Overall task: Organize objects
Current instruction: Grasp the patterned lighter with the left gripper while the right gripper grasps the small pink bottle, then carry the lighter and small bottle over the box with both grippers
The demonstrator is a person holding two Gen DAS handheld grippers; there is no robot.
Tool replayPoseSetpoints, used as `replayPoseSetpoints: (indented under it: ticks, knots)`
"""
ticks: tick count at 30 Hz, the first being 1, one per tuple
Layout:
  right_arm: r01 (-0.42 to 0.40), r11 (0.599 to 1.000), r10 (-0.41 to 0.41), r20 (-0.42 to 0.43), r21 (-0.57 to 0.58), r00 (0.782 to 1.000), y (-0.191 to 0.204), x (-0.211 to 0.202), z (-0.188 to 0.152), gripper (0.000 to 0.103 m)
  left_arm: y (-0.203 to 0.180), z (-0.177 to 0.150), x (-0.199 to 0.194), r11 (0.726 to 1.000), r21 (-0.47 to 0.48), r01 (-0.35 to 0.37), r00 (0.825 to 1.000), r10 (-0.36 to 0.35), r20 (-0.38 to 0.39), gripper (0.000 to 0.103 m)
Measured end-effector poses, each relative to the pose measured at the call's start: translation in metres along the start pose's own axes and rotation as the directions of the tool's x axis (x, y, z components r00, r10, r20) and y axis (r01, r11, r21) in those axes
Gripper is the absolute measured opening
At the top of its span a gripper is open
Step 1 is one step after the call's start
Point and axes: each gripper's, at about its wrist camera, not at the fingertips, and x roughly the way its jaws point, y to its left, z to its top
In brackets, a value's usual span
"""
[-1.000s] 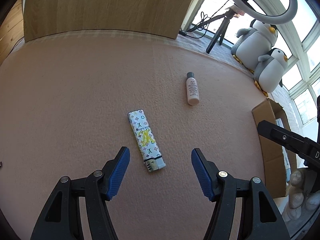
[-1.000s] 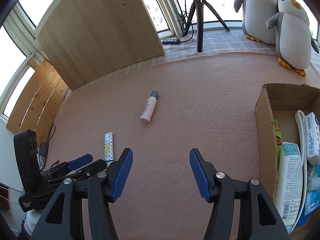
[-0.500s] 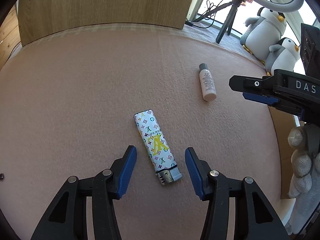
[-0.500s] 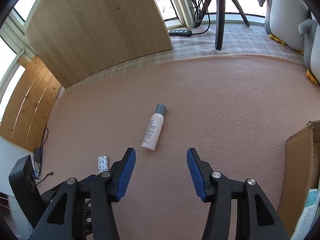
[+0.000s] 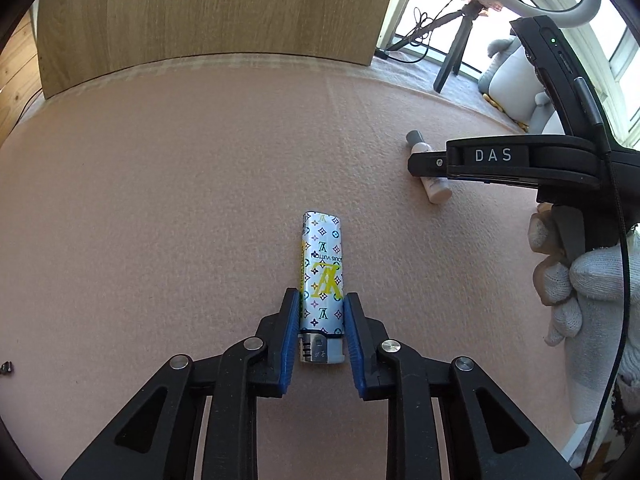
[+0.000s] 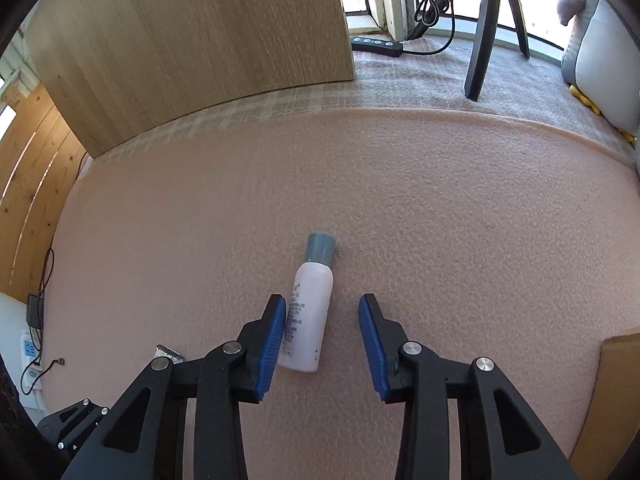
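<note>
Lighter [image 5: 321,284]: clamped low between left gripper [image 5: 322,334] pads, flat on pink mat [image 5: 180,200]; pivot risk if lifted.
Bottle [image 6: 308,316]: right of lighter, straddled by unclosed right gripper [image 6: 322,344]; left pad touching, roll-away risk.

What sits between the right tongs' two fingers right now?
In the right wrist view, the small bottle lies on the pink mat between the open right tongs, nearer their left finger.

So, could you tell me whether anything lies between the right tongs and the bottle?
Nothing visible does. The bottle lies on the mat between the open fingers of the right tongs, close to the left finger, with only bare mat beside it.
</note>
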Motion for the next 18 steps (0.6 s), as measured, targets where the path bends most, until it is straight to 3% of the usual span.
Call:
replayPoseSetpoints:
  ticks: [4,12,18]
  knots:
    - [-0.001,1.000,0.001,-0.001,-0.022,1.000,-0.002,0.000,0.000,0.018,0.003,-0.003,-0.001,1.000,-0.012,0.004,1.000,-0.004,0.003,0.024]
    - [-0.058,0.998,0.058,-0.007,-0.004,0.998,-0.016,-0.014,-0.024,0.018,0.005,-0.016,-0.005,0.995,-0.076,0.070,0.997,-0.071,-0.007,0.023]
    - [-0.109,0.994,0.109,0.018,0.014,0.994,-0.031,-0.046,-0.059,0.018,0.002,-0.029,-0.014,0.993,-0.087,0.074,0.997,-0.074,0.002,0.023]
